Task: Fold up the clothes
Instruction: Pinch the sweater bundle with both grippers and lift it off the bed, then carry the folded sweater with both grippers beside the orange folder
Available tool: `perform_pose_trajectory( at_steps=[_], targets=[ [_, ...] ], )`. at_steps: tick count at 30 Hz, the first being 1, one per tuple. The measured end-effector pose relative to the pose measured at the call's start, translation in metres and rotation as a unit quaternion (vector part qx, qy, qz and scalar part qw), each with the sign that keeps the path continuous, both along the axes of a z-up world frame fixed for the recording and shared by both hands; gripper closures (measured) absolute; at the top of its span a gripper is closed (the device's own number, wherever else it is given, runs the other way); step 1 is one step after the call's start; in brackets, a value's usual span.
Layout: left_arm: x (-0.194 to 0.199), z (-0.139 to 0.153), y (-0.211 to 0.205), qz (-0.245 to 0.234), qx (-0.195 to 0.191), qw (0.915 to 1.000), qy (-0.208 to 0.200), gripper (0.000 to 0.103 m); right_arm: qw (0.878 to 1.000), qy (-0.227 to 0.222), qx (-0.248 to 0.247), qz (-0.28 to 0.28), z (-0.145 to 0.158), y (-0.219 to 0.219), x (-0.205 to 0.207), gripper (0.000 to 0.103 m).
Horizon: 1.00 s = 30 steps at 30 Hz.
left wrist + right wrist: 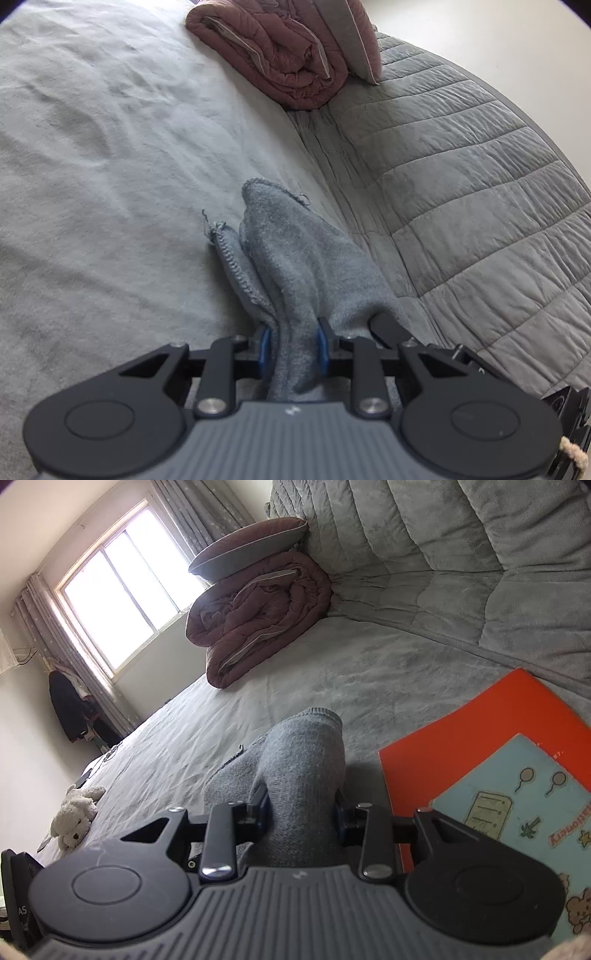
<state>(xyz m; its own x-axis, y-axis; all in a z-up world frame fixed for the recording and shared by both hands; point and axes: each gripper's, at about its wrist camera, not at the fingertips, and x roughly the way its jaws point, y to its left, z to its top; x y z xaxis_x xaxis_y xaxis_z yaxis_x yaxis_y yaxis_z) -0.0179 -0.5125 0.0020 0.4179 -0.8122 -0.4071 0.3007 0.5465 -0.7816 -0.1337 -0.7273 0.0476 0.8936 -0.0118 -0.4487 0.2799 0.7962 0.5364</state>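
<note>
A: Which step is in hand?

B: Both tools have a hold on one grey knit garment point(291, 266), so this looks like the carry or spread stage of a fold. The left tool point(292, 349) has its blue pads pressed in on a bunched, fleecy part with a raw stitched hem. The right tool point(301, 808) is closed round a thick roll of the same knit point(303, 760).

A: Where is the garment?

B: It hangs forward from both tools above the bed point(92, 166), in the stretch near the quilted grey headboard point(461, 166). Whether its far end touches the sheet cannot be told.

A: The next move?

B: Probably drawing the two tools apart to pull the cloth flat, then lowering it onto the bed before creasing it.

A: What does one view add?

B: Only the right wrist view shows the orange board point(461, 746) with a pale blue sheet on it just beside the garment, the window point(122, 587) and a stuffed toy dog point(74, 821) toward the far edge. Both show the rolled maroon duvet point(280, 55) under a pillow point(251, 546).
</note>
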Motion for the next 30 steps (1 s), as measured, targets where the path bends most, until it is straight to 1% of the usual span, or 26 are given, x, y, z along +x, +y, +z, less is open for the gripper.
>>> perform_pose_trajectory(
  at_steps=[1,3,4,7,10,12,15,16,19,20,22,24,26,29,30],
  targets=[
    [0.001,-0.002,0.0,0.001,0.007,1.0,0.002,0.077,1.0,0.013,0.004,-0.001,-0.004,-0.001,0.002,0.066],
    [0.002,-0.007,0.001,-0.003,0.009,0.9999,0.005,0.076,0.999,0.035,0.008,-0.01,-0.011,-0.003,0.004,0.061],
    [0.002,-0.007,0.001,-0.005,0.009,0.9999,0.005,0.074,0.999,0.043,0.006,-0.018,-0.011,-0.004,0.003,0.054],
    [0.002,-0.004,0.0,-0.011,0.01,0.9999,0.007,0.072,0.997,0.049,-0.017,-0.051,0.001,-0.004,-0.001,0.044],
    [0.005,-0.005,0.005,-0.011,0.0,0.9997,0.023,0.071,0.994,0.053,-0.04,-0.083,0.018,0.001,-0.003,0.044],
    [0.005,-0.005,0.01,-0.007,-0.007,0.9995,0.03,0.071,0.992,0.065,-0.06,-0.086,0.025,0.008,0.001,0.044],
    [0.003,-0.003,0.012,-0.011,0.002,0.9997,0.021,0.072,0.988,0.081,-0.098,-0.083,0.033,0.021,0.007,0.044],
    [0.003,-0.001,0.013,-0.012,0.004,0.9997,0.022,0.072,0.986,0.084,-0.113,-0.088,0.037,0.025,0.008,0.045],
    [0.005,0.004,0.02,-0.006,-0.001,0.9996,0.028,0.075,0.985,0.067,-0.139,-0.081,0.05,0.038,0.006,0.052],
    [0.007,0.01,0.026,0.007,-0.008,0.9997,0.023,0.075,0.984,0.061,-0.147,-0.078,0.054,0.042,0.006,0.054],
    [0.008,0.023,0.035,0.029,-0.016,0.9995,-0.005,0.075,0.983,0.071,-0.157,-0.063,0.057,0.051,0.009,0.056],
    [0.01,0.039,0.037,0.03,-0.018,0.9987,-0.038,0.075,0.981,0.091,-0.164,-0.055,0.058,0.058,0.012,0.059],
    [0.014,0.054,0.029,0.011,-0.013,0.9975,-0.069,0.075,0.978,0.12,-0.163,-0.057,0.055,0.061,0.013,0.059],
    [0.017,0.063,0.006,-0.021,0.027,0.9934,-0.11,0.075,0.976,0.144,-0.157,-0.054,0.051,0.065,0.011,0.059],
    [0.018,0.061,0.0,-0.024,0.044,0.9913,-0.121,0.075,0.975,0.152,-0.155,-0.053,0.049,0.066,0.011,0.059]
  ],
)
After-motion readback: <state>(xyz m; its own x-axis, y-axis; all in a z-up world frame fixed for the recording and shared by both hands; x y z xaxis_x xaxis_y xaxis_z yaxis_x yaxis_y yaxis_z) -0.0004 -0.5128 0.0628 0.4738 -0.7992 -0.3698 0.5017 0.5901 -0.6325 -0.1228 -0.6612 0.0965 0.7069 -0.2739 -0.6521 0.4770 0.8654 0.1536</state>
